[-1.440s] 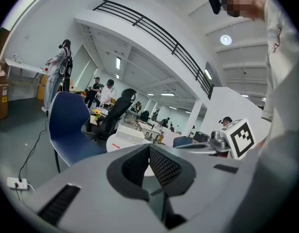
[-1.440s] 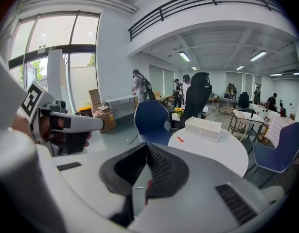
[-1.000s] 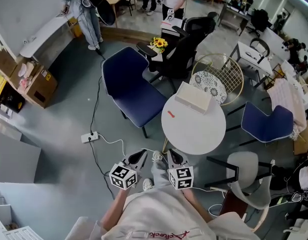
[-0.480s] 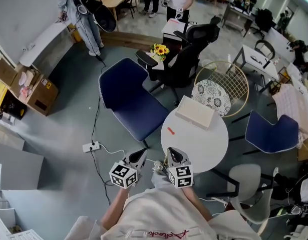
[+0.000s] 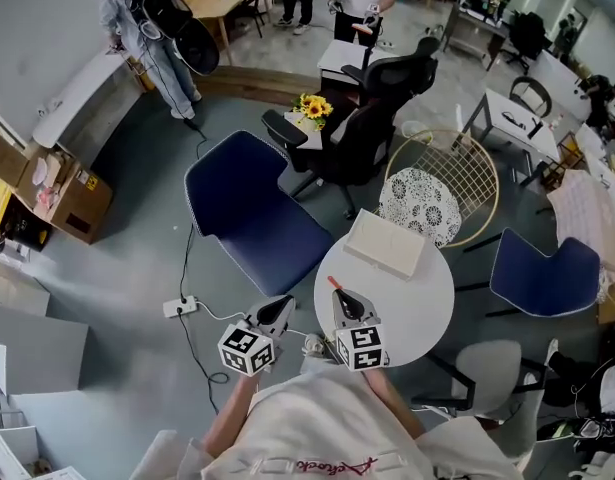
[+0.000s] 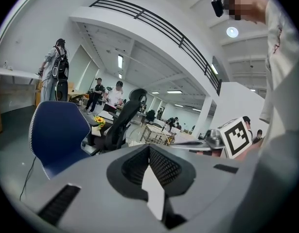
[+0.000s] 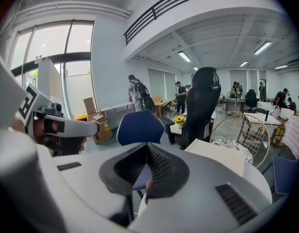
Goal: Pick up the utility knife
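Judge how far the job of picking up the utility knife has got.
Done: nothing yet. The utility knife lies on the round table, near its left edge. In hand: nothing. The right gripper is shut and empty, pointing at the knife from close by. Left: open the gripper, close it on the knife, lift.

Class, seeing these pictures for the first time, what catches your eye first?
A round white table sits at centre, bearing a flat white box and, near its left edge, a small orange-red utility knife. Left of it stands a dark blue chair, beyond it a black office chair. The left gripper and right gripper show just below it.
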Demonstrator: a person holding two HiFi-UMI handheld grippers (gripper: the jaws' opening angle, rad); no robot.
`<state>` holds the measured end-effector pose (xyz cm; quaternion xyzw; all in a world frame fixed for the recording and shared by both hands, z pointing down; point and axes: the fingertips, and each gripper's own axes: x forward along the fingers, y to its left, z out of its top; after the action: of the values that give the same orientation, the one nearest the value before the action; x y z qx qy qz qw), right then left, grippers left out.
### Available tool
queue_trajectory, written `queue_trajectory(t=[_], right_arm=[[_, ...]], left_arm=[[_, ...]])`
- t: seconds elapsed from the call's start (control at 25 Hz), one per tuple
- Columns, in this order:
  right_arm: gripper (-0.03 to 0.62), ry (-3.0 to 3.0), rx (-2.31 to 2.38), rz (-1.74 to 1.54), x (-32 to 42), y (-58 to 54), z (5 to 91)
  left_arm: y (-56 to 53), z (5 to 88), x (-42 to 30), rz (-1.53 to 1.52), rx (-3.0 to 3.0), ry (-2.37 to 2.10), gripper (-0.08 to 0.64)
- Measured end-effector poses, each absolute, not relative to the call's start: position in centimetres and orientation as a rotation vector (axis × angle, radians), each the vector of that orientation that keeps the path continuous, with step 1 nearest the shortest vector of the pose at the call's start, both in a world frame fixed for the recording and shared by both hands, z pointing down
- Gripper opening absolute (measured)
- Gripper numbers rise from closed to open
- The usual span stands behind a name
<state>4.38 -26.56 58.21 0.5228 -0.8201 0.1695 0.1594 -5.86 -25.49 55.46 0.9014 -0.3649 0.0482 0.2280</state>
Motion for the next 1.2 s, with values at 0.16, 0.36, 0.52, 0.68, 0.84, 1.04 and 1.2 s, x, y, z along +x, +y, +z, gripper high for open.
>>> queue_trajectory(t=[0.16,0.36,0.52,0.68,0.84,1.04,1.2], right_arm=[[0.017,-2.328,1.498,0.502,5.5,-28.3,58.6],[0.017,-2.325,1.500,0.497,6.2,-30.5,58.6],[0.017,-2.319,1.474,0.524,5.9,-31.4,59.4],[0.017,-2.296,1.441,0.556,6.0,-31.7,61.0],[0.017,-2.252,1.405,0.614,6.4,-30.9,63.2],[0.017,-2.202,1.367,0.694,7.0,-28.9,65.9],[0.017,-2.178,1.343,0.751,7.2,-27.3,67.4]], left_arm=[[-27.4,55.6,-5.0,0.132,2.476,-1.003,0.012],[-29.5,55.5,-4.7,0.133,2.474,-1.017,0.012],[-30.3,56.2,-5.3,0.142,2.440,-1.035,0.012],[-30.9,57.1,-5.4,0.146,2.416,-1.040,0.012],[-30.7,58.4,-5.0,0.168,2.380,-1.025,0.012],[-29.4,60.4,-4.1,0.205,2.336,-0.993,0.014],[-28.1,61.7,-3.5,0.239,2.301,-0.971,0.012]])
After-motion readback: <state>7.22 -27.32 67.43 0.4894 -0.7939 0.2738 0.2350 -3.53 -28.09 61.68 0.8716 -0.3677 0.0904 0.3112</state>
